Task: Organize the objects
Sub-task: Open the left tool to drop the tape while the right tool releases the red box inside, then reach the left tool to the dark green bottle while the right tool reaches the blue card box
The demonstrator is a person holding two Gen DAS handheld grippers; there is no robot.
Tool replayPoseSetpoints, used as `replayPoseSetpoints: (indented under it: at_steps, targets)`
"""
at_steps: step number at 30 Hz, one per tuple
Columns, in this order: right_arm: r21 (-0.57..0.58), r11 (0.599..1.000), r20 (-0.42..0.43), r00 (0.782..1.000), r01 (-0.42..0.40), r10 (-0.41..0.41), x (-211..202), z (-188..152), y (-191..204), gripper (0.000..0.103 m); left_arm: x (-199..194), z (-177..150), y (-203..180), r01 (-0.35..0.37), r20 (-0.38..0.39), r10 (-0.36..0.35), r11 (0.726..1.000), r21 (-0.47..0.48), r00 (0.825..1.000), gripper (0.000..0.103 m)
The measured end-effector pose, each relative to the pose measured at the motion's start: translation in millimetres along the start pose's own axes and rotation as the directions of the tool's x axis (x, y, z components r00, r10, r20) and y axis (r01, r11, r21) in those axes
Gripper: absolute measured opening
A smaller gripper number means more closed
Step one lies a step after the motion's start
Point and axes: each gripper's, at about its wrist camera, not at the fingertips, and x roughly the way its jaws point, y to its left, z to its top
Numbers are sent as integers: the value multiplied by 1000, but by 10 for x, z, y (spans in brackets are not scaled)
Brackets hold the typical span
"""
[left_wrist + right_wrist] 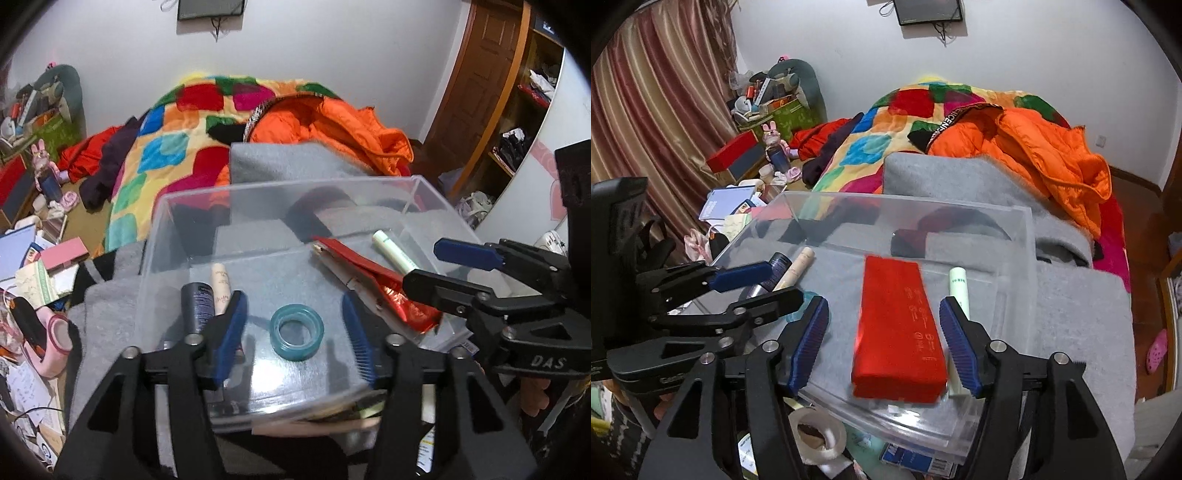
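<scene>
the clear plastic box (pixel 417 192) sits on a grey blanket (pixel 1082 317) at the foot of the bed and already holds a teal tape roll (pixel 297 331), a red packet (pixel 899 328), a pale green tube (pixel 958 286), a dark bottle (pixel 197 306) and a beige tube (pixel 220 282). the left gripper (pixel 295 332) hangs over the tape, jaws wide and holding nothing; the right gripper (pixel 882 345) straddles the packet, jaws wide, not touching. this looks like the arranging step; next, one gripper would need to lower and close on its item.
</scene>
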Motion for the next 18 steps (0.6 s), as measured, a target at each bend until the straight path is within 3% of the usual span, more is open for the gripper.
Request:
replayPoseSetpoints:
  at_steps: [4, 8, 18]
  targets:
    - [2, 1000, 21, 1000, 16, -16, -109, -33, 6, 60, -173, -22, -46, -17, 40, 16, 1000, 12, 999, 64]
    - [0, 999, 65, 997, 45, -45, -277, -79, 35, 70, -286, -67, -63, -28, 63, 27, 999, 15, 998, 71]
    - [22, 996, 127, 988, 87, -89, -675, -318, 29, 71, -580, -407, -181, -24, 93, 23, 1000, 19, 995, 83]
